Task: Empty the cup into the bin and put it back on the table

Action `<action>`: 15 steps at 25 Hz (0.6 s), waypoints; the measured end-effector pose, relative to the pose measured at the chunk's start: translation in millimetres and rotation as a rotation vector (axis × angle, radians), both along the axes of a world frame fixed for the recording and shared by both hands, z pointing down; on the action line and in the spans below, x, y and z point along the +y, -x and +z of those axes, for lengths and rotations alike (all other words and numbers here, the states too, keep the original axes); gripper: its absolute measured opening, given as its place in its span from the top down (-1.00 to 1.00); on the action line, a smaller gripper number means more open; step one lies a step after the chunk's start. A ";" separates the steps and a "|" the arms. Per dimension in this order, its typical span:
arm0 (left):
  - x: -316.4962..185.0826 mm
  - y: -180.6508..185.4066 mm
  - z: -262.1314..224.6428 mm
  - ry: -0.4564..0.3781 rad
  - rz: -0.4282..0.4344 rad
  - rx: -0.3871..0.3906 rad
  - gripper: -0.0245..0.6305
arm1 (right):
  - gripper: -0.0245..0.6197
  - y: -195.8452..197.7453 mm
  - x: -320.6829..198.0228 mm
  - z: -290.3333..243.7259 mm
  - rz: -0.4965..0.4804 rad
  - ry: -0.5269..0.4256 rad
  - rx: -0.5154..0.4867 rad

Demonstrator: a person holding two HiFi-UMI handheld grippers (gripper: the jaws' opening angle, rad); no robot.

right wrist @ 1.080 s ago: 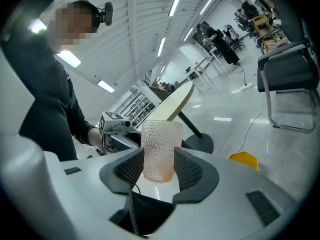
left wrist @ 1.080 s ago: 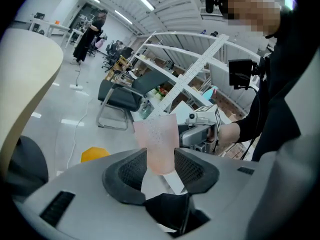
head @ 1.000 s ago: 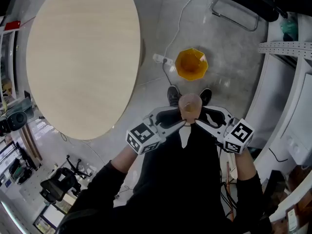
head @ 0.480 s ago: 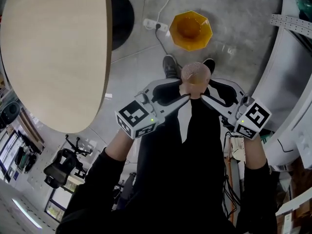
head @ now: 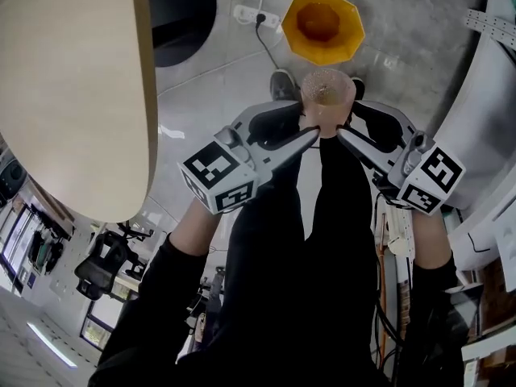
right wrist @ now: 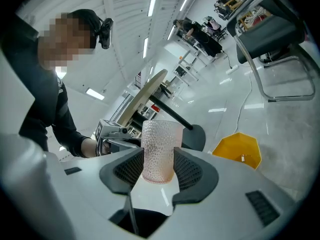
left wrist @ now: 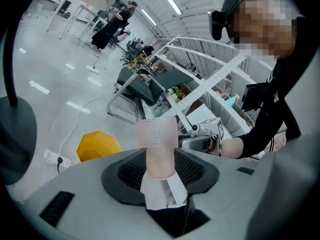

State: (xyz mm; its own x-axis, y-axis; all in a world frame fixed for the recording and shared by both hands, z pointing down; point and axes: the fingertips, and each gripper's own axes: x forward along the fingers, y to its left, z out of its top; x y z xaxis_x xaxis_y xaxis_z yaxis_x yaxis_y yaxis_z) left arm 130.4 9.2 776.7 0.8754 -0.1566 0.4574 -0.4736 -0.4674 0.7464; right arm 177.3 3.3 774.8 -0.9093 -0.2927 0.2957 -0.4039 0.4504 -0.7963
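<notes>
A pale pink dimpled cup [head: 326, 95] is held upright in the air between both grippers, just in front of the person's legs. My left gripper [head: 310, 135] pinches its lower part from the left, and my right gripper [head: 343, 135] pinches it from the right. In the left gripper view the cup [left wrist: 158, 146] stands between the dark ribbed pads, and in the right gripper view the cup [right wrist: 161, 151] does the same. The yellow bin [head: 322, 27] stands on the floor a little beyond the cup, also seen as the yellow bin [right wrist: 238, 150] and the yellow bin [left wrist: 97, 145]. What the cup holds cannot be made out.
The round wooden table [head: 64, 87] fills the upper left, with its dark round base [head: 177, 10] on the floor beside the bin. A white power strip [head: 250, 14] and cable lie near the bin. White shelving [head: 484, 95] stands at the right. The person's shoes [head: 282, 83] are under the cup.
Both grippers have sunk together with the cup still pinched between them. In the head view the bin now lies closer above the cup and the table has slid further left.
</notes>
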 end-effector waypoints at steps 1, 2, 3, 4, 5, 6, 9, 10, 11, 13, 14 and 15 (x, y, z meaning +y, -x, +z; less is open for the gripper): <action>-3.1 0.7 2.2 0.005 -0.005 0.002 0.36 | 0.34 0.8 -2.5 2.8 0.003 0.005 0.000; -5.9 1.2 4.2 0.010 -0.010 0.005 0.36 | 0.34 1.6 -4.5 5.6 0.003 0.008 0.003; -8.2 1.6 6.0 0.015 -0.013 0.008 0.36 | 0.34 2.3 -5.8 8.2 0.002 0.011 0.007; -9.7 1.7 7.7 0.020 -0.013 0.009 0.36 | 0.34 2.8 -6.4 10.4 0.003 0.016 0.010; -10.5 1.5 9.0 0.026 -0.012 0.010 0.36 | 0.34 2.9 -6.6 11.9 0.006 0.022 0.012; -11.1 1.2 10.1 0.034 -0.010 0.013 0.36 | 0.34 2.6 -7.0 12.9 0.010 0.028 0.012; -14.9 -0.3 12.5 0.059 -0.017 0.022 0.36 | 0.34 0.6 -11.1 14.7 0.025 0.045 0.012; -16.9 -0.5 13.5 0.066 -0.023 0.024 0.36 | 0.34 0.3 -13.2 15.9 0.030 0.054 0.009; -19.1 -0.5 14.9 0.073 -0.029 0.026 0.36 | 0.34 -0.1 -15.2 17.6 0.037 0.068 0.003; -22.7 -0.9 18.5 0.086 -0.040 0.029 0.36 | 0.34 -1.1 -18.4 22.1 0.051 0.103 -0.013; -23.7 -1.2 19.9 0.091 -0.043 0.030 0.36 | 0.34 -1.6 -19.1 23.9 0.057 0.119 -0.021; -24.1 -1.6 20.8 0.094 -0.042 0.030 0.36 | 0.34 -2.2 -19.2 25.1 0.061 0.133 -0.027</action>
